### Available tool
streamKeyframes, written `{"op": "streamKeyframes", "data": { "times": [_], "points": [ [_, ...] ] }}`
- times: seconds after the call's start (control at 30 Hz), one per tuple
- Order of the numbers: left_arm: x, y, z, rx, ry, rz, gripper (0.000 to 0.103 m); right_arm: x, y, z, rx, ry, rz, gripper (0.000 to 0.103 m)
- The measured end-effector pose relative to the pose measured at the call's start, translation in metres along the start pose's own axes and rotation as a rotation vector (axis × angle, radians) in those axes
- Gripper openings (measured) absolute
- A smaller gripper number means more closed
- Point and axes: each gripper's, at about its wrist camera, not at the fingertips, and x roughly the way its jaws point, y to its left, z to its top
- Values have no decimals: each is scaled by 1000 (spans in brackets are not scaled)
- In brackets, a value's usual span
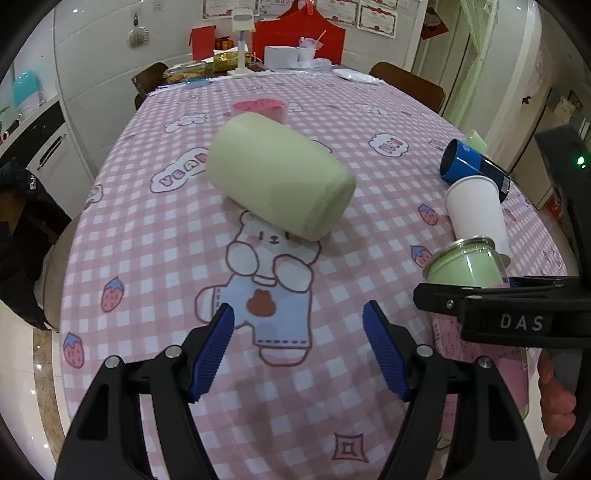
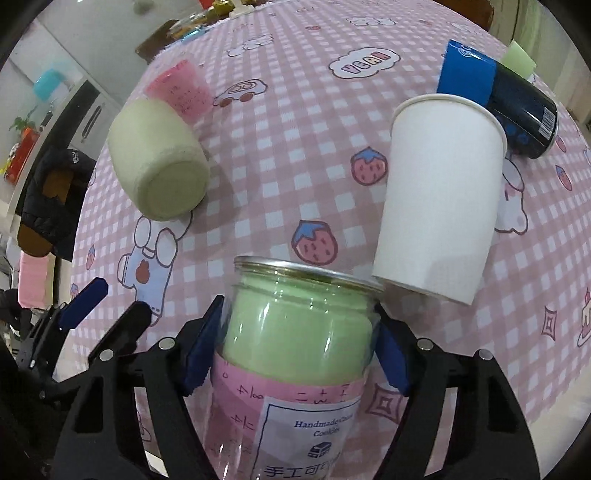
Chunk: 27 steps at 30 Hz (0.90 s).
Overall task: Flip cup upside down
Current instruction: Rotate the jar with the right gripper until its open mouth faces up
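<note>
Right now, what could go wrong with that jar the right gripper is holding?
1. The right gripper pinches the clear jar by smooth sides, so it might slip while turning.
2. The white cup lies very close beside the jar's rim; a swing could knock it, and the blue can behind it.
3. The left gripper is open and holds nothing, so nothing backs up the jar.

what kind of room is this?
Likely a home dining room: a table under a pink checked cloth, wooden chairs round it, certificates on the wall.
</note>
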Motion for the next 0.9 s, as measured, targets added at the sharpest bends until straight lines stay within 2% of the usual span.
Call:
{"op": "streamKeyframes", "data": {
  "times": [0.07,0.2,0.33,0.47,0.67,0.83,0.9],
  "points": [
    [0,-2,1,3,-2,-10,71,-6,3,-1,-11,-29,-4,71],
    [-4,-4,6,-8,-23,-24,71,-36,8,-4,-46,-172,-18,70],
    [-13,-3,12,-18,-56,-37,71,-67,16,-9,-115,-336,-80,69],
    [-23,-2,15,-33,-91,-35,71,-79,24,-12,-183,-439,-138,68],
    [-27,-1,17,-48,-104,-27,71,-65,33,-13,-231,-463,-209,67],
    [-26,2,15,-58,-101,-26,71,-60,33,-12,-244,-475,-212,68],
    [-26,2,14,-57,-103,-1,71,-62,31,-12,-243,-473,-177,70]
  ]
}}
